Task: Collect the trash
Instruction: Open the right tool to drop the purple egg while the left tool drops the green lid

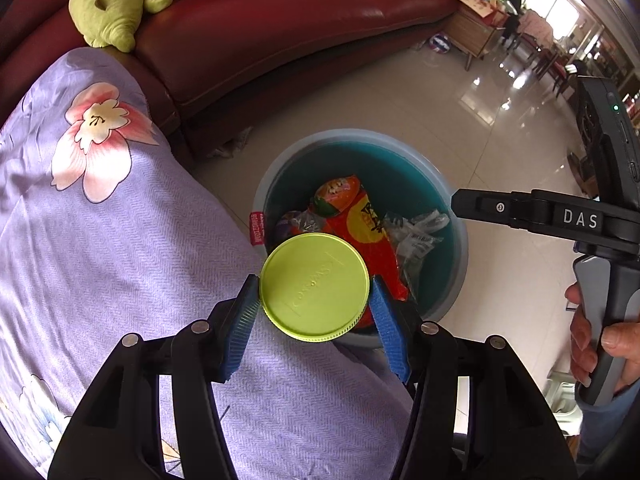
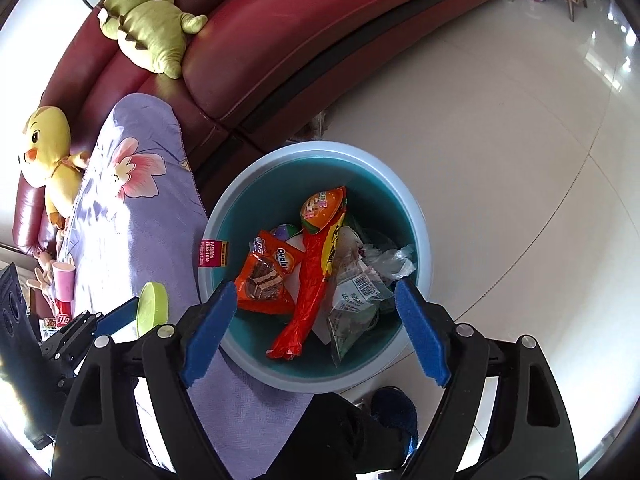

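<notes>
The left gripper [image 1: 314, 300] clamps a green lid [image 1: 314, 286] between its blue pads, holding it flat over the near rim of the bin [image 1: 456, 236]. The right gripper [image 2: 316, 320] hangs released above the bin [image 2: 420, 216], which holds wrappers [image 2: 308, 276].

A home living room. A long dark red leather sofa [image 2: 320, 40] curves across a glossy pale tiled floor [image 2: 500, 160]. On the sofa lie a green plush dinosaur [image 2: 148, 28], a yellow plush chick [image 2: 48, 152] and a lilac flowered blanket [image 1: 120, 220]; just before it stands a trash bin [image 2: 420, 216].
</notes>
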`<state>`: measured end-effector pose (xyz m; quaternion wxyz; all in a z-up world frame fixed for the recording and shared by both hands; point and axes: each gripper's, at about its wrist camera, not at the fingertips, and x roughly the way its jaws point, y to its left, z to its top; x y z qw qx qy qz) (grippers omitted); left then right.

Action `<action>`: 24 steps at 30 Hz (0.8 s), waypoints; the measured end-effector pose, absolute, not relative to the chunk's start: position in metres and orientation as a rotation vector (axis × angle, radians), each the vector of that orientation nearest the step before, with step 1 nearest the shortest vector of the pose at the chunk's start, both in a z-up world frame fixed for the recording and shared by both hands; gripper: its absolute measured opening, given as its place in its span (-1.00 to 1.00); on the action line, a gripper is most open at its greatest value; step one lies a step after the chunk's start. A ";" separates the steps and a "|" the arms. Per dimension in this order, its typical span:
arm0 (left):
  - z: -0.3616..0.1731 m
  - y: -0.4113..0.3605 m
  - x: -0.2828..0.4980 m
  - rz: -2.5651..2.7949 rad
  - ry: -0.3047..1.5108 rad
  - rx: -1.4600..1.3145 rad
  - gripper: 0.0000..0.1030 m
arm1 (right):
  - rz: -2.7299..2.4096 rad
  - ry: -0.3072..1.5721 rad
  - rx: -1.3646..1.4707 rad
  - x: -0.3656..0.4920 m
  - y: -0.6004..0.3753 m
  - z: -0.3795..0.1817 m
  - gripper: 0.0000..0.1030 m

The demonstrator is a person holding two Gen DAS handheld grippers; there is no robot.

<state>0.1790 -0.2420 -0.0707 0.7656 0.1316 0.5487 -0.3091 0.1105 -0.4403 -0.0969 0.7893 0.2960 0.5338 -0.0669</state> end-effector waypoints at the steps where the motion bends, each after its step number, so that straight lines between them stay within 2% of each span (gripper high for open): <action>1: -0.072 -0.247 0.180 -0.676 1.195 0.289 0.11 | -0.148 1.149 0.641 0.109 -0.442 -0.097 0.50; 5: -0.080 -0.266 0.182 -0.697 1.215 0.306 0.12 | -0.164 1.149 0.653 0.104 -0.450 -0.099 0.50; 6: -0.082 -0.271 0.182 -0.698 1.219 0.312 0.17 | -0.169 1.149 0.655 0.103 -0.451 -0.100 0.51; 7: -0.083 -0.274 0.181 -0.697 1.221 0.321 0.24 | -0.173 1.149 0.657 0.102 -0.453 -0.100 0.50; 9: -0.084 -0.277 0.179 -0.686 1.213 0.341 0.60 | -0.178 1.151 0.662 0.100 -0.455 -0.101 0.50; 11: -0.082 -0.277 0.177 -0.678 1.190 0.352 0.69 | -0.182 1.154 0.662 0.099 -0.455 -0.103 0.50; 21: -0.076 -0.255 0.183 -0.629 1.202 0.301 0.77 | -0.174 1.181 0.644 0.102 -0.443 -0.103 0.51; 24: -0.073 -0.249 0.182 -0.628 1.198 0.285 0.78 | -0.173 1.188 0.629 0.104 -0.438 -0.099 0.63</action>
